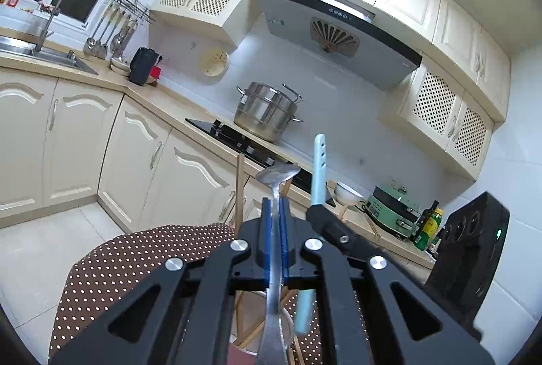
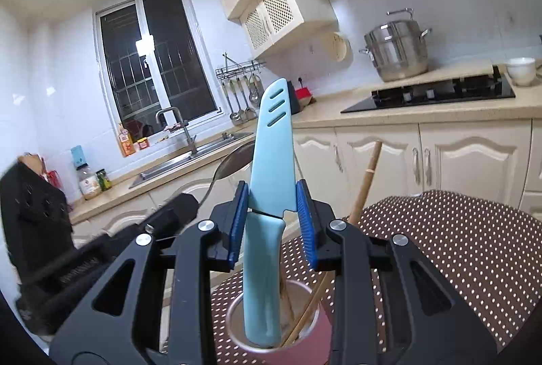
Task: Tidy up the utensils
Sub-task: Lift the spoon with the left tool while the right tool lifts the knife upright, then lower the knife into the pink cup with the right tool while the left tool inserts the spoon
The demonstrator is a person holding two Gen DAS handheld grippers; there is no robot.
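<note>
Cream-cabinet kitchen behind; brown polka-dot cloth (image 2: 457,246) at lower frame. Left gripper (image 1: 277,226) clamps a steel spoon (image 1: 276,182) by its handle; right gripper (image 2: 272,216) pinches a pale-blue sheathed knife (image 2: 271,162), its handle in the pink metal cup (image 2: 271,327). Risk: the crowding wooden chopsticks (image 2: 364,182) could tip the cup.

One spoon (image 1: 277,177), one blue knife (image 2: 272,162), one cup (image 2: 274,324), one steamer pot (image 2: 396,51), two claws (image 1: 275,212).
</note>
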